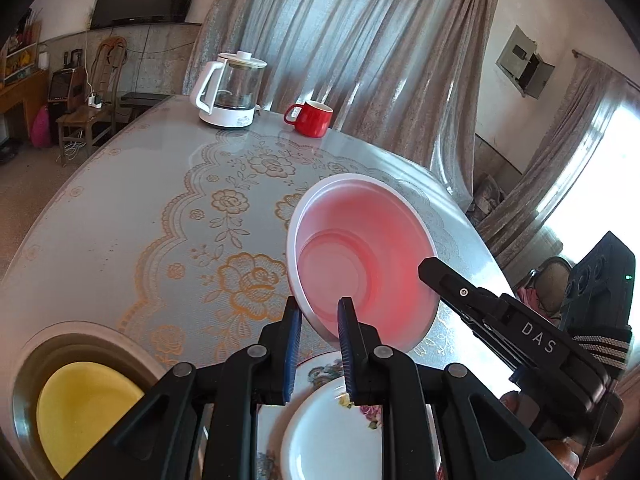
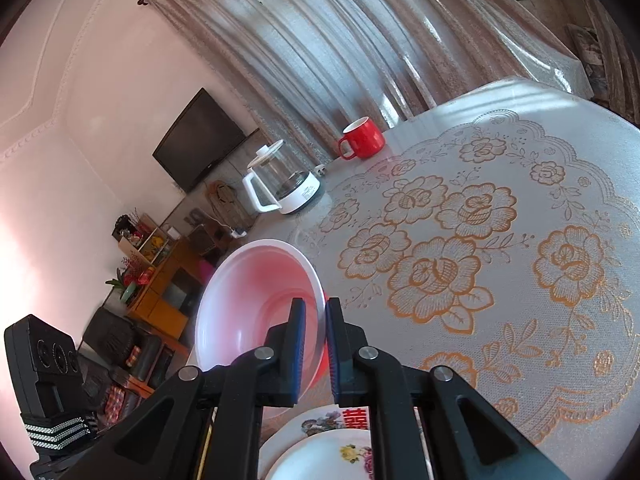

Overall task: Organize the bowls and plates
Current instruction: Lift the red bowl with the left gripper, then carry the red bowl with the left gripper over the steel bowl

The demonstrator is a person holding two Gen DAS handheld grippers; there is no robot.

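Both grippers' fingers [image 1: 294, 332] clamp the pink bowl [image 1: 360, 256]; right gripper [image 1: 430, 270] reads "DAS".

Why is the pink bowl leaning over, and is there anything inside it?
The pink bowl is tipped on its side and empty. Both grippers, left and right, pinch its rim, lifting it over the table; its bare inside shows.

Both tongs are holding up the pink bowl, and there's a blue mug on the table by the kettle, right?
Not quite: the mug is red, not blue, as the left wrist view shows. The rest holds: the left tongs and the right tongs both grip the rim of the pink bowl, and the mug stands by the kettle on the table.
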